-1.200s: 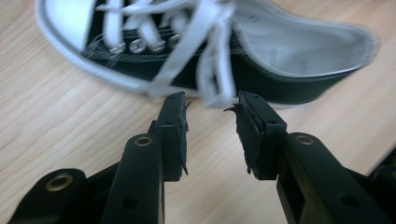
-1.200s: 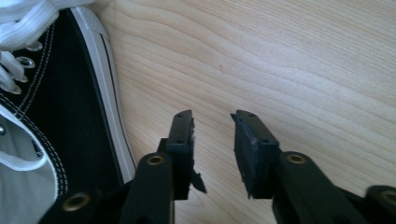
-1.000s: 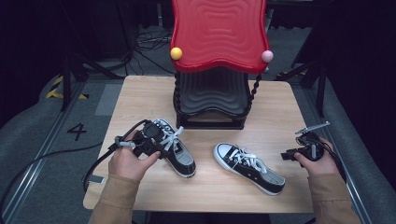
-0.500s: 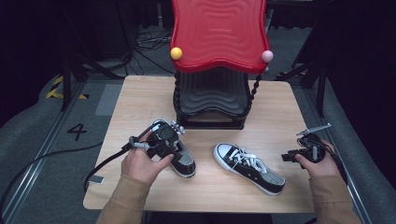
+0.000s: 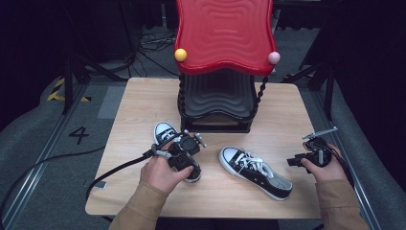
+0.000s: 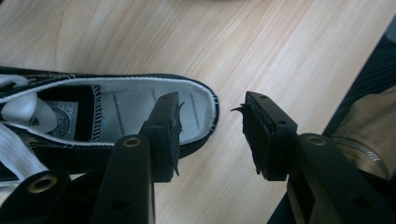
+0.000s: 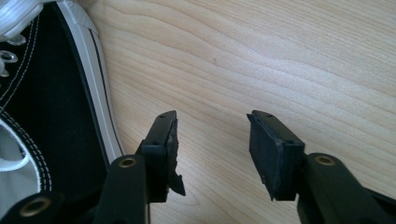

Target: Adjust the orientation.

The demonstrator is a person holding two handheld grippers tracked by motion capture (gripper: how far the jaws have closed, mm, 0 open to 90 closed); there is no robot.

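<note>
Two black canvas sneakers with white laces and toe caps lie on the wooden table. My left gripper hangs over the heel end of the left sneaker. In the left gripper view the left gripper is open and its jaws have just been opening. One jaw sits over the white-lined opening of the left sneaker, the other outside past the heel rim, neither pad pressing. The right gripper stands right of the right sneaker. The right gripper is open over bare wood, its jaws just widened, the right sneaker beside it.
A rack with a wavy red top and black shelves stands at the back middle of the table, a yellow ball and a pink ball at its corners. A black cable trails off the table's left front edge.
My left hand has moved right, from beside the left sneaker to over its heel end. Both grippers' jaws stand wider. The right hand and both sneakers have kept their places.
</note>
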